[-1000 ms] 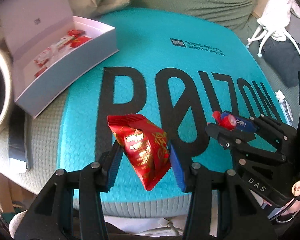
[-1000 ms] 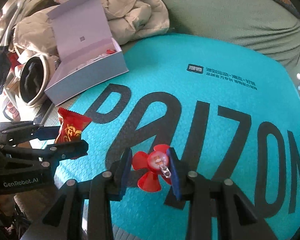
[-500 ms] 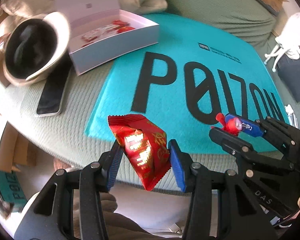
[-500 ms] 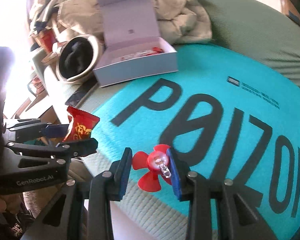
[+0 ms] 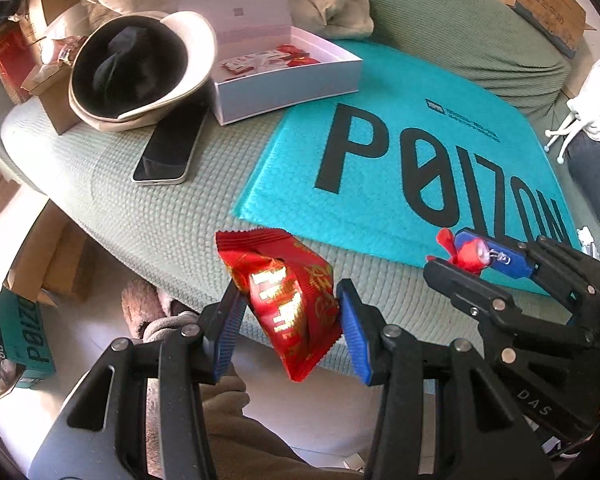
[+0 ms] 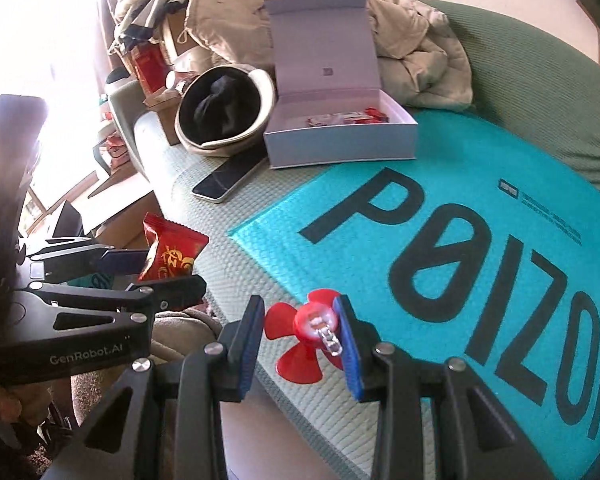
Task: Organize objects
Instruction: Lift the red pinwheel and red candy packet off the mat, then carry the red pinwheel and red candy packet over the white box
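Both grippers have drawn back off the teal mat since a second ago, and they now hang past the near edge of the green cushion, so the phone and the cap have come into sight beside the box. Nearest me, the left gripper (image 5: 290,320) is clenched on a red snack packet (image 5: 284,300), the pads pressing its two sides while its lower corner dangles free. At about three o'clock from it the right gripper (image 6: 300,336) pinches the hub of a small red fan (image 6: 304,336), whose blades stick out to the left between the fingers. Neither thing rests on anything; both are carried in the air over the cushion's rim. Beyond them lies the teal mat (image 5: 400,184), bare of loose items as far as I can see. Farther off, toward eleven o'clock, a phone (image 5: 168,152) lies flat just beside the white box (image 5: 292,84), and an upturned cap (image 5: 140,68) leans by the box's left end. The box stands open with several red and white packets already inside. I judge the sorting well under way: some items are boxed, the mat looks cleared, and these two still need a place, probably that box.
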`<action>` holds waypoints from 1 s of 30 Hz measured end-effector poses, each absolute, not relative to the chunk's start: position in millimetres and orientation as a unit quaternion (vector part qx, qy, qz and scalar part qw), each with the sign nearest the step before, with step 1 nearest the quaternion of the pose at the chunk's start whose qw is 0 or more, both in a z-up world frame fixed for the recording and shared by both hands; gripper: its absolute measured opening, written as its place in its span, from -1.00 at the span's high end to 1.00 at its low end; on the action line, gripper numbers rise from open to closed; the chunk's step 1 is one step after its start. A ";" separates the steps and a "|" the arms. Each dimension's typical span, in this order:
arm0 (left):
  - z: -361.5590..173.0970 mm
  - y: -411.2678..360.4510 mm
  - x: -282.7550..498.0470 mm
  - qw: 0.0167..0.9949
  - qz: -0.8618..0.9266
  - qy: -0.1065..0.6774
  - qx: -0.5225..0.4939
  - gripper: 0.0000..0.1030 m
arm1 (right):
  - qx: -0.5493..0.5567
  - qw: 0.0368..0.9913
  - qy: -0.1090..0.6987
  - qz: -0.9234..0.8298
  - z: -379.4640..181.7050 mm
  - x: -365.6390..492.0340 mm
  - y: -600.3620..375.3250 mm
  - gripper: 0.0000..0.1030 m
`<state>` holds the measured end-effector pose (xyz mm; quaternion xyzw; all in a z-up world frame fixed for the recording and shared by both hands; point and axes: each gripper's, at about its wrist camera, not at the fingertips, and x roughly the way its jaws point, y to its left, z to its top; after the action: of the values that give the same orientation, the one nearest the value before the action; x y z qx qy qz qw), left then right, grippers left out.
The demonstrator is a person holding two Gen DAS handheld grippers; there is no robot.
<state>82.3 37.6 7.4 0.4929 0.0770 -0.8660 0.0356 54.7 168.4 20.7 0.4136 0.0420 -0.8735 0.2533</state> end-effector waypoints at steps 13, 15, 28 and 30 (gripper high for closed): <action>7.2 -5.5 51.7 0.030 -0.868 0.074 0.489 0.13 | 0.411 0.256 0.046 -0.874 24.3 26.2 129.0 0.31; 6.6 -11.8 44.0 0.031 -0.869 0.073 0.489 0.13 | 0.411 0.256 0.047 -0.874 25.1 17.5 122.8 0.31; 2.9 -35.7 -0.8 0.024 -0.869 0.070 0.489 0.13 | 0.408 0.267 0.058 -0.871 32.4 -35.3 94.5 0.31; 3.4 -38.0 -5.9 0.025 -0.870 0.069 0.488 0.13 | 0.407 0.269 0.060 -0.871 33.1 -43.6 91.2 0.31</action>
<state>-5.9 -38.0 3.4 0.4877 0.0689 -0.8699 0.0246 -43.6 91.2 33.1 0.4074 0.0597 -0.8708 0.2687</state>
